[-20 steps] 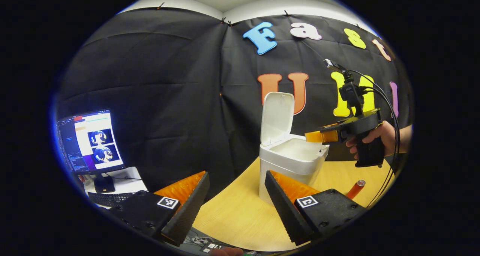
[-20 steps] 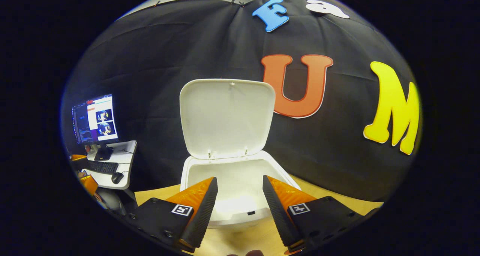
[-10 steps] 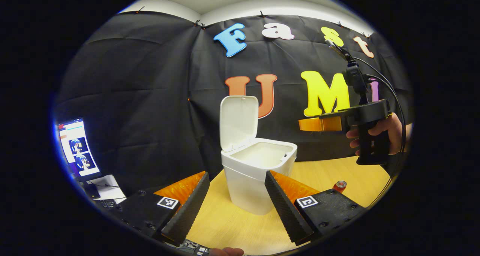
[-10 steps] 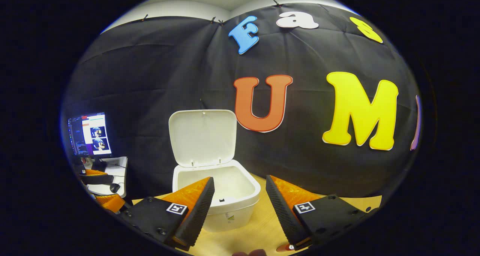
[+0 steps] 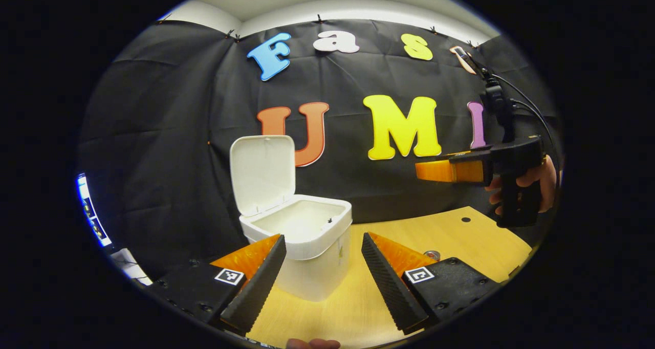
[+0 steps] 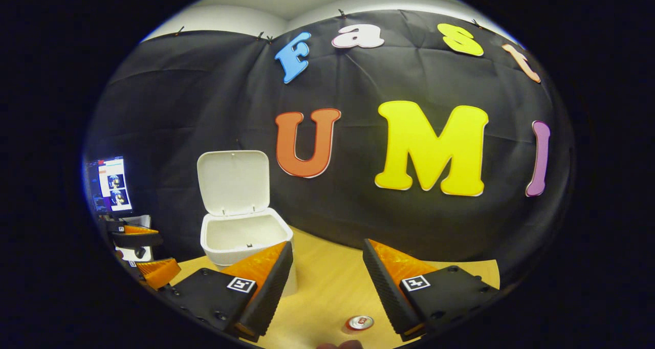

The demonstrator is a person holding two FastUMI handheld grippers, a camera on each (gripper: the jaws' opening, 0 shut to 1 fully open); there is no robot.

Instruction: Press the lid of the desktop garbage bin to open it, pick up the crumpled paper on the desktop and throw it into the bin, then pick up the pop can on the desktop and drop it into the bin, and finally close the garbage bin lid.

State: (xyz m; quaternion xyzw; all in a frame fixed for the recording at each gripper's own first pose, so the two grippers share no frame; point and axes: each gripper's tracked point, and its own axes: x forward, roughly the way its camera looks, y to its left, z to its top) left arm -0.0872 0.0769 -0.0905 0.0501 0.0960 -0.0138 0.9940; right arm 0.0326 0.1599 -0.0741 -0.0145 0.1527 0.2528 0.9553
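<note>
Nearby, pop can (image 6: pixel 359 322) beside bin (image 6: pixel 244 236)

Through the right gripper view, I am holding my right gripper (image 6: pixel 324 282) above a wooden table (image 6: pixel 327 287), its two fingers spread apart with nothing between them. A white bin (image 6: pixel 240 239) is standing at ten o'clock, its lid (image 6: pixel 234 182) standing raised upright. A pop can (image 6: pixel 359 323) is sitting on the table at six o'clock, just beside my right finger. A monitor (image 6: pixel 110 185) is glowing at nine o'clock.
</note>
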